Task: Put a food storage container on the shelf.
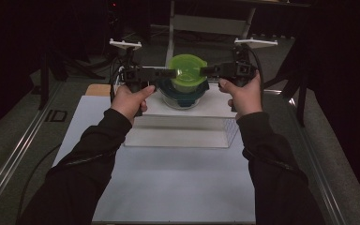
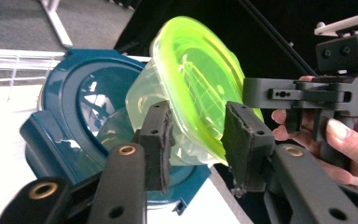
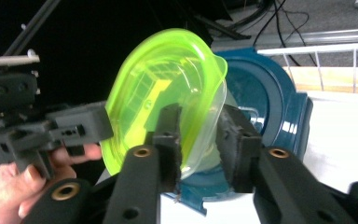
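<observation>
High view: green-lidded container (image 1: 187,70) sits tilted on teal lid (image 1: 183,96) btwn left tongs (image 1: 172,73) & right tongs (image 1: 204,70); both tongs' jaws straddle its rim, slightly parted, not pressing.

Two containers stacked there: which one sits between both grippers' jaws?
The green-lidded clear container, on top, between the left gripper and right gripper. The blue-lidded container sits beneath, on the table.
</observation>
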